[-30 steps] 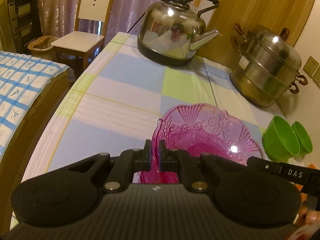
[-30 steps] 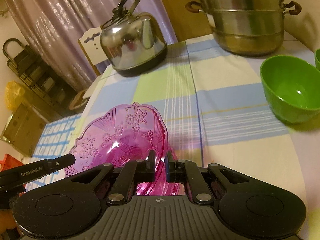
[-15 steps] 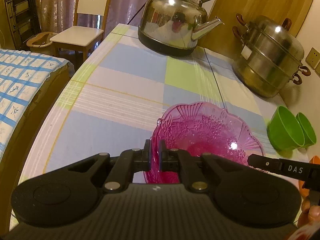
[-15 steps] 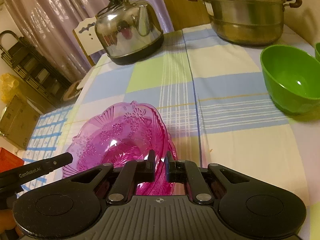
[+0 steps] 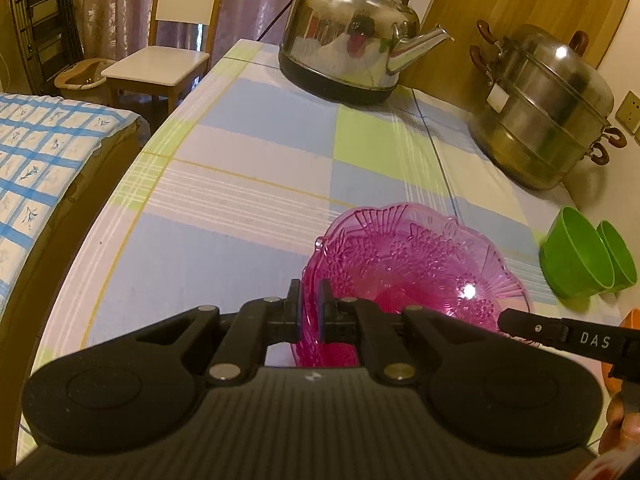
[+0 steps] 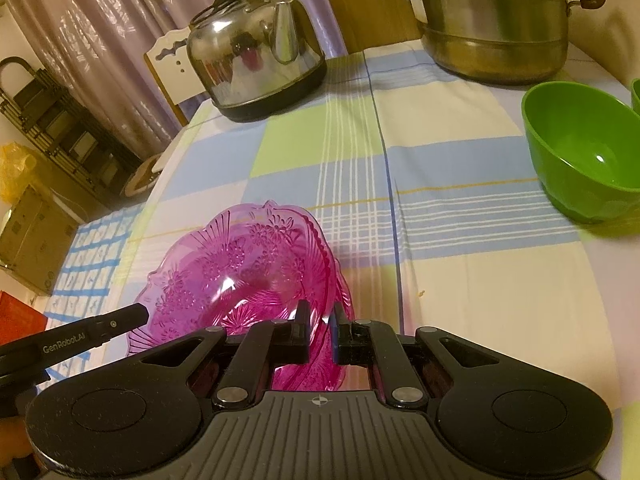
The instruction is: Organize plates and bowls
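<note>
Gripping opposite rims of the pink dish (image 5: 408, 264), the left tongs (image 5: 309, 305) and right tongs (image 6: 320, 320) are both clamped on it. It has tipped nearer the table (image 5: 240, 152), short of the kettle (image 5: 352, 36), suggesting set-down soon.

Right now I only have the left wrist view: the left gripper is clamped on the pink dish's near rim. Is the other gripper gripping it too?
Observer: Yes. The right gripper is shut on the opposite rim of the pink dish.
Operator: Anything inside the nearer green bowl? I see only its side.
Observer: The nearer green bowl looks empty, just a glossy highlight.
Operator: What's beyond the table's left side?
Observer: A yellow bag by a dark rack.
</note>
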{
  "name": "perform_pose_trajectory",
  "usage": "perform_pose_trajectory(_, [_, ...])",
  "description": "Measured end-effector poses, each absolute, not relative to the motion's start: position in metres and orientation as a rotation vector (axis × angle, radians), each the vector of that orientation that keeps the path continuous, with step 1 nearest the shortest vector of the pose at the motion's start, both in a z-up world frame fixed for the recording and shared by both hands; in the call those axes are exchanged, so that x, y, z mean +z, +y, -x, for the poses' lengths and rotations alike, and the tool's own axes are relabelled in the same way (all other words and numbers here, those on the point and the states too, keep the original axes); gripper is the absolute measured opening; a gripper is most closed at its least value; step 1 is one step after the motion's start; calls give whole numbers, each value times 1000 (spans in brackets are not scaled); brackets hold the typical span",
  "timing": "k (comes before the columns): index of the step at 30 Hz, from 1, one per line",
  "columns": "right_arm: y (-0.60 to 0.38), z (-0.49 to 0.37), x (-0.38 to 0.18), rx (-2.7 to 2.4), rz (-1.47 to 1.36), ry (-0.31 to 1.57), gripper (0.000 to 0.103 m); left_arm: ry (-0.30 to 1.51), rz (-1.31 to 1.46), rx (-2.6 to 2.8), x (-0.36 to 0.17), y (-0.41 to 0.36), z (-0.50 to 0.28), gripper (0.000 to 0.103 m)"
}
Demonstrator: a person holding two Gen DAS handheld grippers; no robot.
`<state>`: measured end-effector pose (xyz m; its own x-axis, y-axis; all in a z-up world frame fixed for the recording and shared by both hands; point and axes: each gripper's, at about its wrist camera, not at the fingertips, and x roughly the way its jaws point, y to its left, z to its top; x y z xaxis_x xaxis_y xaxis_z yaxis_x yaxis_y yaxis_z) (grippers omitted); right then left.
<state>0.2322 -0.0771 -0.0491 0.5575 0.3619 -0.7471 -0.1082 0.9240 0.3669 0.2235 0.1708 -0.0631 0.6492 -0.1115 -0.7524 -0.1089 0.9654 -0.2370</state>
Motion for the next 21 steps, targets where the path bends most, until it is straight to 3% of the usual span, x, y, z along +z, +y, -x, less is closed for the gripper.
perform_pose_trajectory(18, [-75, -233, -54, 284, -291, 968, 10, 886, 262, 8, -68, 171, -225, 6])
perform_pose_trajectory(21, [-75, -234, -55, 289, -295, 976, 10, 891, 264, 12, -69, 170, -225, 18])
